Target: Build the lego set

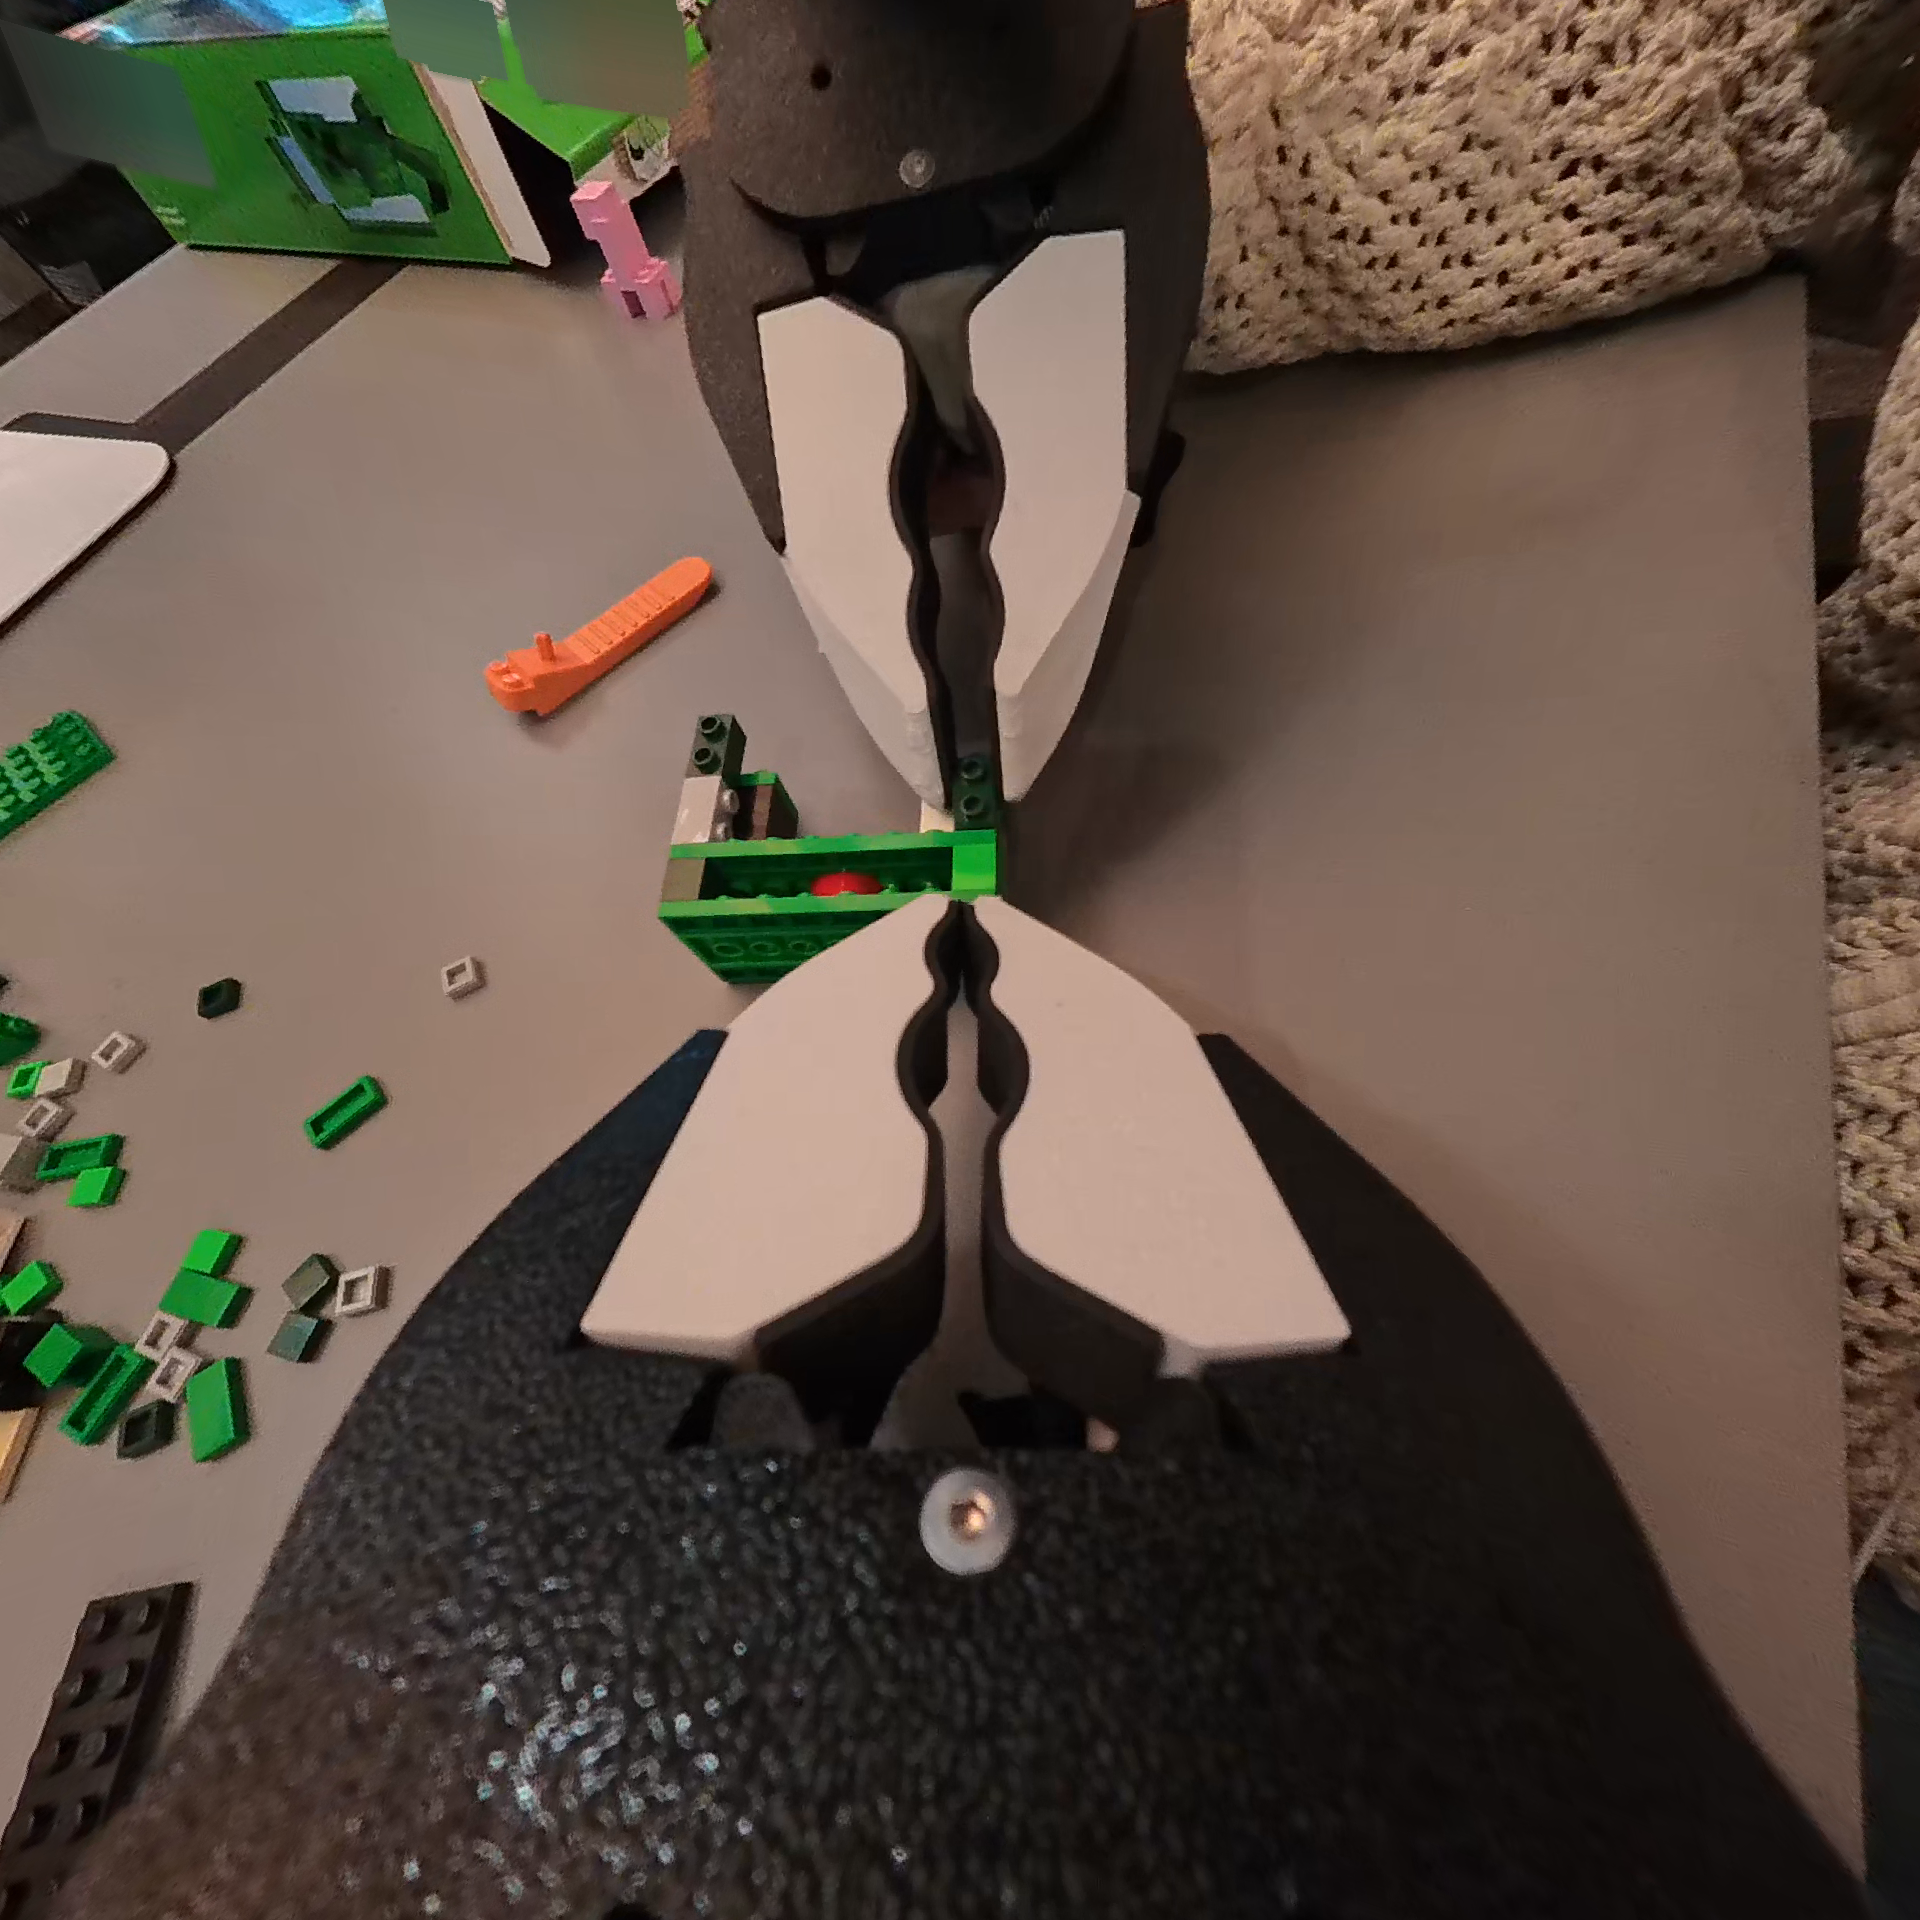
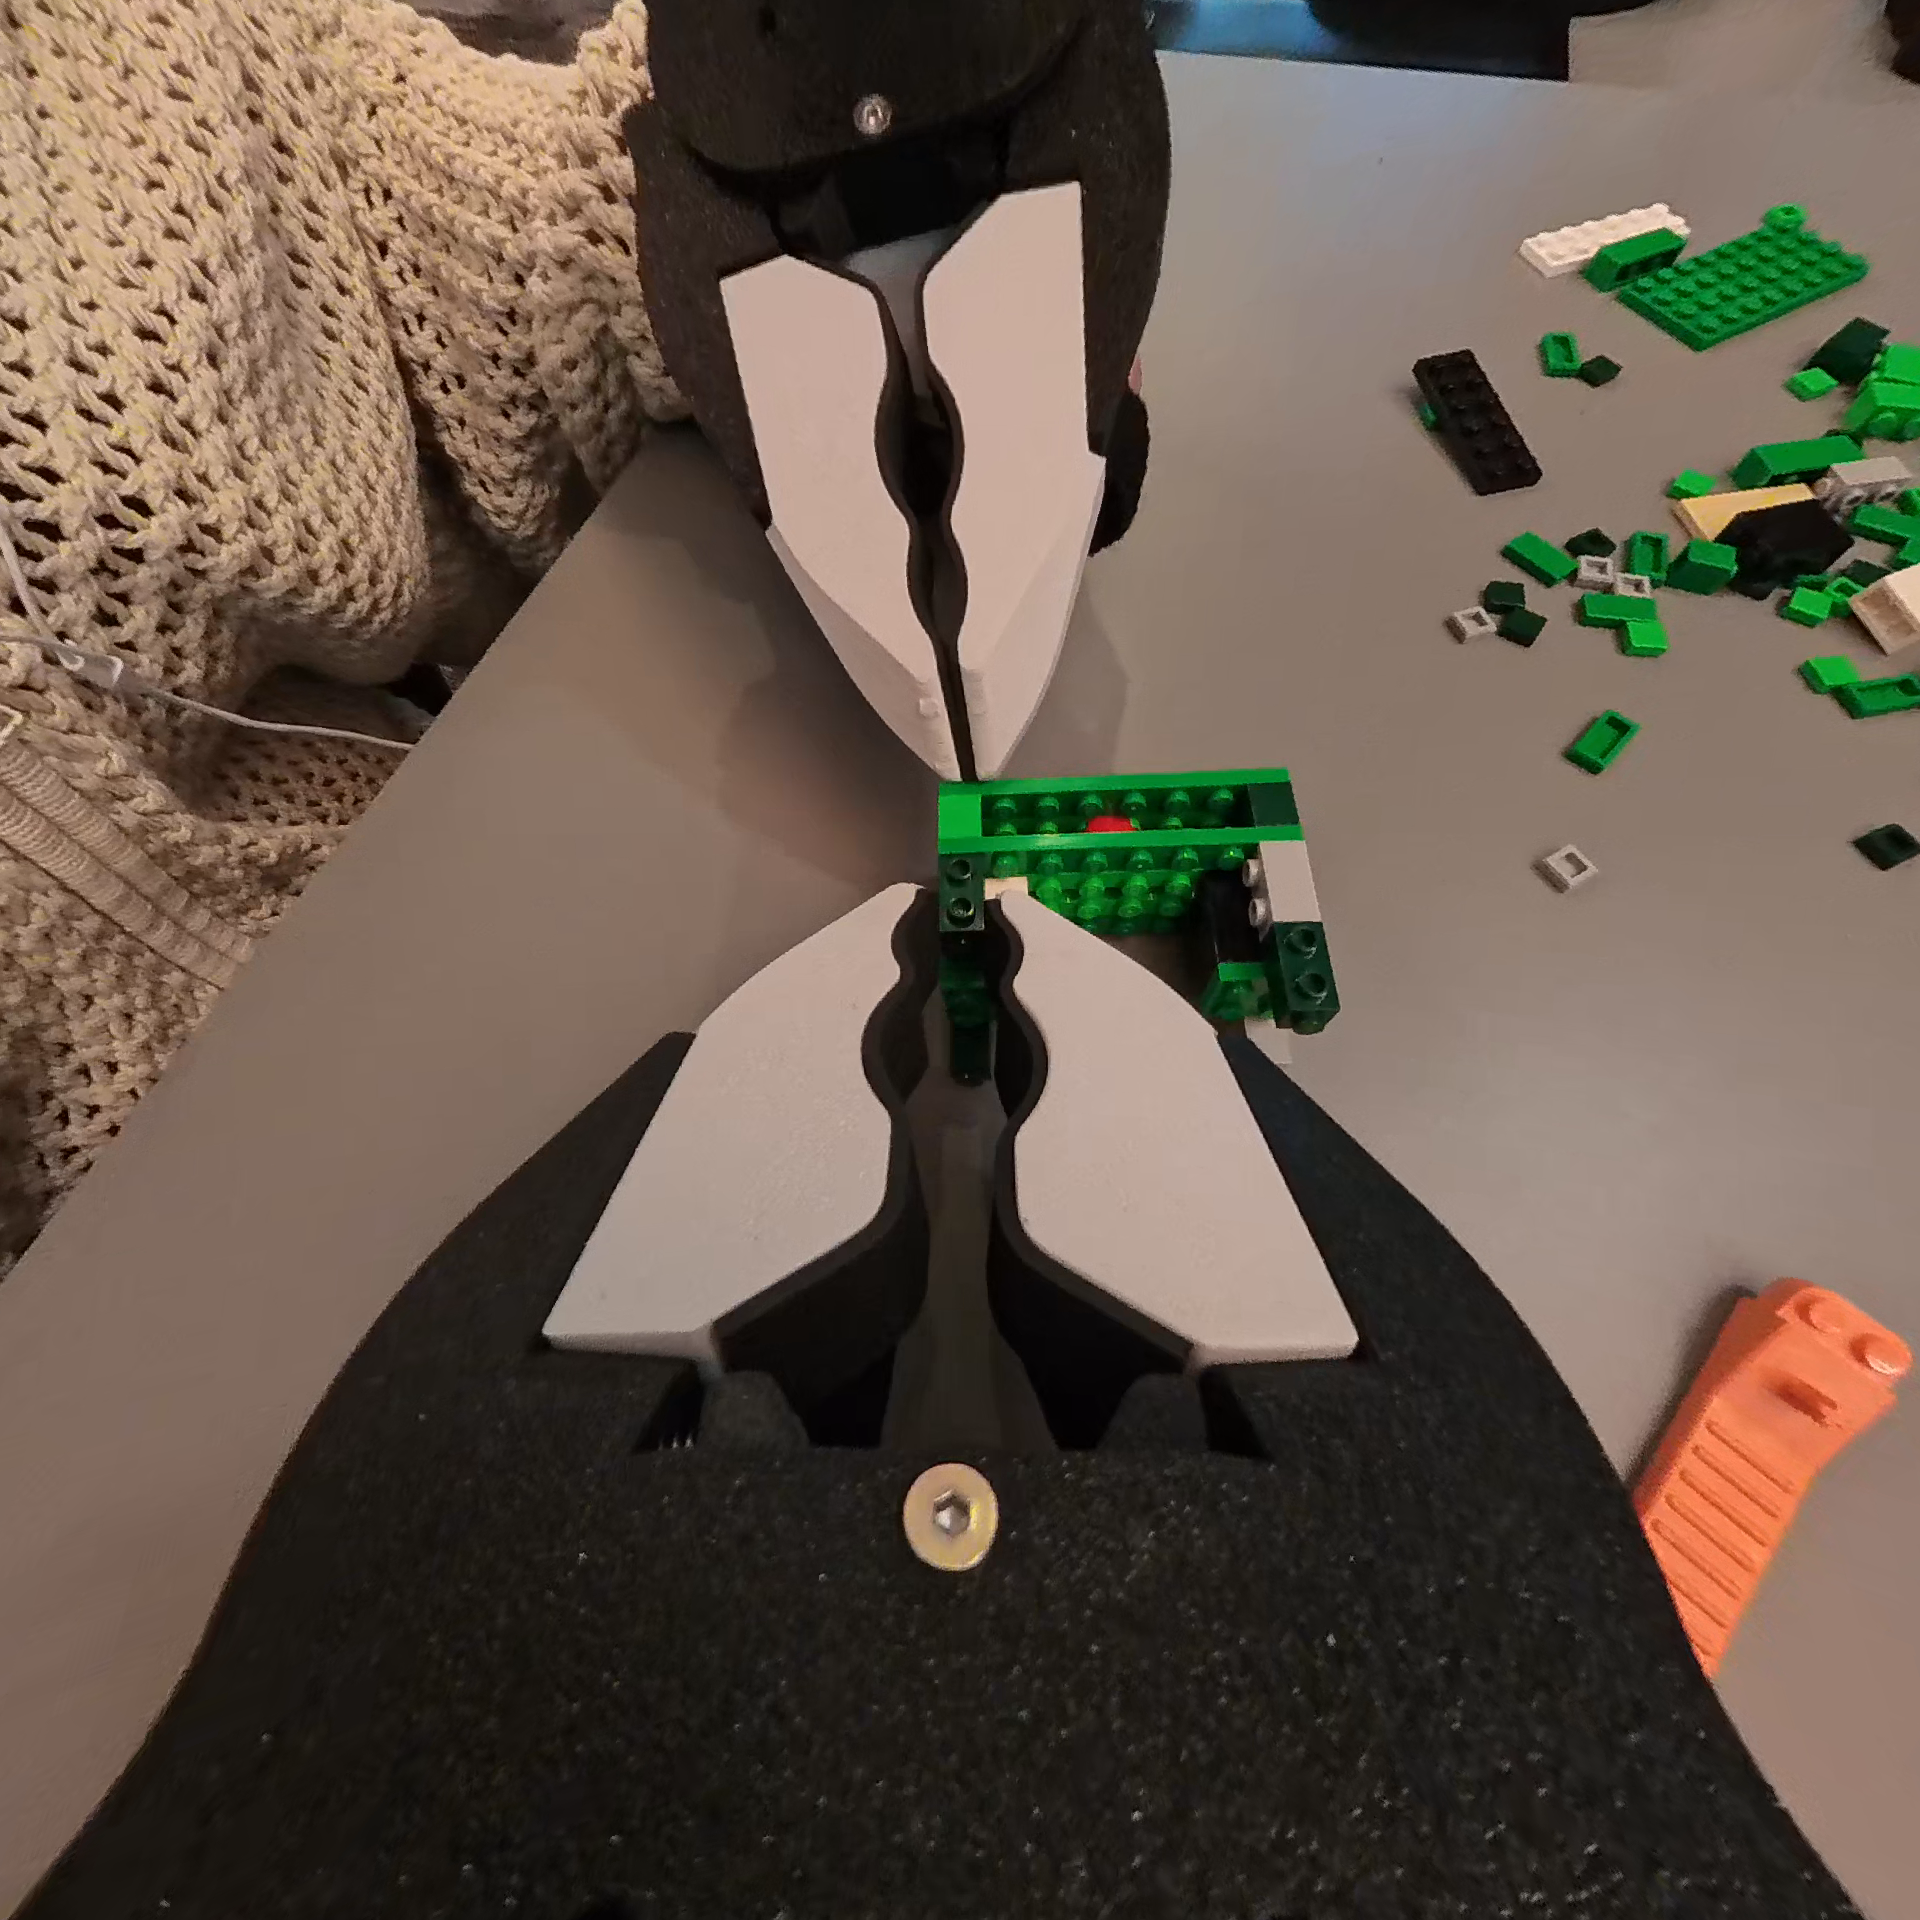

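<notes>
A partly built green lego model point(image 1: 831, 883) with a red stud inside stands on the grey table point(image 1: 1455, 831); it also shows in the right wrist view point(image 2: 1122, 831). My right gripper point(image 2: 961, 897) is shut on a dark green brick point(image 2: 960, 914) at the model's near left corner. In the left wrist view it point(image 1: 975, 805) comes in from above with that brick point(image 1: 974, 779). My left gripper point(image 1: 961, 912) is shut, its tips against the model's bright green corner. It faces the right gripper from the far side of the model point(image 2: 962, 771).
Loose green, grey and black pieces point(image 1: 197, 1309) point(image 2: 1714, 561) lie to one side, with a green plate point(image 2: 1745, 275) and black plate point(image 2: 1475, 421). An orange brick separator point(image 1: 597, 639) point(image 2: 1766, 1455) lies near the model. A green box point(image 1: 332, 156), pink figure point(image 1: 623, 249) and knitted blanket point(image 2: 208, 312) border the table. Less than 4 cm separates the two grippers' tips. From either gripper's tips it is about 15 centimeters to the orange brick separator point(image 1: 597, 639). My right wrist view point(image 2: 1723, 1450) looks at it from another angle.
</notes>
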Demonstrator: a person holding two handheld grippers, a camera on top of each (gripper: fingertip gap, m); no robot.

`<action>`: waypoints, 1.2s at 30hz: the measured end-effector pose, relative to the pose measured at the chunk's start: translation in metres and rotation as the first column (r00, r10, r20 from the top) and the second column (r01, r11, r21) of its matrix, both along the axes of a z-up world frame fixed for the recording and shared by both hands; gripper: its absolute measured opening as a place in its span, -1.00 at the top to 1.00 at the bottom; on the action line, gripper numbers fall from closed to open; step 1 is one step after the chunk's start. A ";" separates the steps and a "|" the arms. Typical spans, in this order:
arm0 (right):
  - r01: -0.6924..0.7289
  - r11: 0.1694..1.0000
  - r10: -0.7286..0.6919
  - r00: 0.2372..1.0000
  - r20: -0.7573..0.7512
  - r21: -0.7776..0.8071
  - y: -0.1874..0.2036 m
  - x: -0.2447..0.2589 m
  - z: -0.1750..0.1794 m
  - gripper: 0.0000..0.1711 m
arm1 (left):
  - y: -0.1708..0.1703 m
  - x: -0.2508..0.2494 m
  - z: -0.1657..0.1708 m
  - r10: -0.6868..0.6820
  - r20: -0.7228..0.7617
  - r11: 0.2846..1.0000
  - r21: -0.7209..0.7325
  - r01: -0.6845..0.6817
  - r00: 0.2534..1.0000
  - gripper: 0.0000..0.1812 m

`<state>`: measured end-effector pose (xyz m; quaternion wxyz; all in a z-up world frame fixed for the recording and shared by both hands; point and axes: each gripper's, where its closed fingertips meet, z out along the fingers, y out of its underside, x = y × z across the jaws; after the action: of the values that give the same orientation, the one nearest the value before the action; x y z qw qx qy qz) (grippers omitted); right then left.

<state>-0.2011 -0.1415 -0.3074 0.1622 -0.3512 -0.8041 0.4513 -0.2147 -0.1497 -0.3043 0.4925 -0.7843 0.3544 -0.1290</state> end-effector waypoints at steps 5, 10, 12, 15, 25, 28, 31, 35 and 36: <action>0.007 1.000 -0.007 1.000 0.003 -0.010 -0.001 -0.001 0.000 0.91 | 0.000 0.000 0.000 0.001 0.000 1.000 0.000 -0.001 1.000 1.00; 0.010 1.000 -0.010 1.000 -0.001 -0.014 -0.001 -0.002 0.000 0.91 | 0.000 0.000 0.000 0.004 -0.003 1.000 0.003 -0.004 1.000 1.00; 0.011 1.000 -0.011 1.000 -0.001 -0.017 -0.001 -0.002 0.000 0.91 | 0.000 0.000 0.000 0.004 -0.001 1.000 0.001 -0.004 1.000 1.00; 0.014 1.000 -0.014 1.000 -0.021 -0.001 -0.001 -0.002 0.000 0.91 | 0.002 -0.002 0.000 0.013 -0.002 1.000 0.008 -0.013 1.000 1.00; 0.147 0.967 -0.213 0.913 -0.348 -0.207 0.058 -0.005 0.052 0.53 | 0.000 -0.032 0.029 0.090 0.125 0.979 0.171 -0.111 0.988 1.00; 0.224 0.911 -0.374 0.802 -0.466 -0.346 0.082 -0.006 0.077 0.61 | 0.013 -0.032 0.012 0.138 0.072 0.989 0.051 -0.141 0.988 0.05; 0.260 0.862 -0.466 0.745 -0.478 -0.436 0.098 -0.006 0.086 0.63 | 0.019 -0.025 -0.009 0.117 0.039 0.987 -0.119 -0.112 0.992 -0.29; 0.279 0.849 -0.496 0.711 -0.498 -0.448 0.103 -0.005 0.089 0.67 | 0.027 -0.012 -0.020 0.050 -0.055 0.988 -0.140 -0.057 0.997 -0.19; 0.280 0.855 -0.490 0.710 -0.505 -0.436 0.102 -0.005 0.088 0.67 | 0.028 -0.012 -0.025 0.047 -0.084 0.986 -0.153 -0.059 0.995 -0.15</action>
<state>-0.2057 -0.0398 -0.2194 0.4392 -0.3738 -0.5310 0.6208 -0.2265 -0.1216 -0.3289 0.4185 -0.8340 0.3418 -0.1114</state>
